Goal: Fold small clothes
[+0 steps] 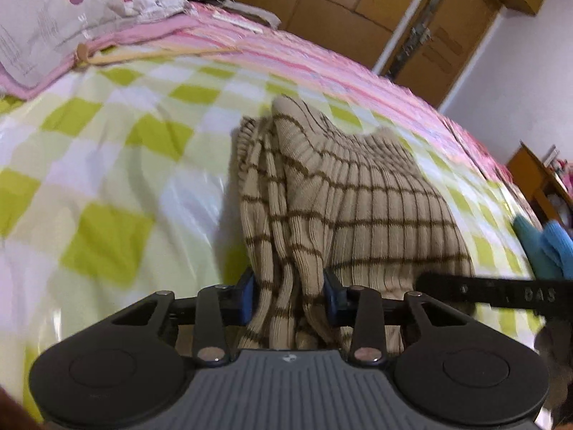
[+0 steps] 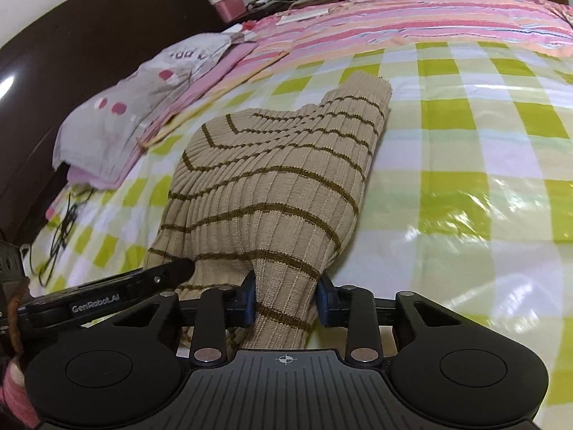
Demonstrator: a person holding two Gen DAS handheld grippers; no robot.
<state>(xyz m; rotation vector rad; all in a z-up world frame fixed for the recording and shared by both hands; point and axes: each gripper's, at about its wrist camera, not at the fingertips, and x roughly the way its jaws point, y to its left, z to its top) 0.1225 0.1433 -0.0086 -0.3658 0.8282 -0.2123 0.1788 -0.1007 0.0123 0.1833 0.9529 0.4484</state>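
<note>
**Clerk:** Item one, and its place?

**Me:** One small ribbed knit garment (image 1: 358, 193), beige with thin brown stripes. It lies on the bed, on the green-checked cover (image 1: 118, 165), with its near edge lifted off the cover. The pillow (image 1: 64, 25) sits well beyond the garment, toward the headboard side; the pink striped blanket (image 2: 429, 18) runs behind the garment.

**Clerk:** Holders?

**Me:** Two. My left hand-held gripper (image 1: 289, 297) is clamped on a bunched fold of the garment's near edge, blue pads pressing the knit from both sides. My right hand-held gripper (image 2: 286, 302) is likewise closed on a neighbouring bunch of that same edge. The two stand just beside each other; each shows at the margin of the other's view.

**Clerk:** Progress on folding?

**Me:** Early to middle, by my judgement. The garment is gathered and held at one end, its far end, a ribbed cuff or hem, resting on the cover. No neat finished fold shows yet.

**Clerk:** Outstanding?

**Me:** Carry the held edge over, lay it flat, release. Something blue (image 1: 548, 251) lies to the right of the garment; possibly another piece, I cannot tell.
</note>
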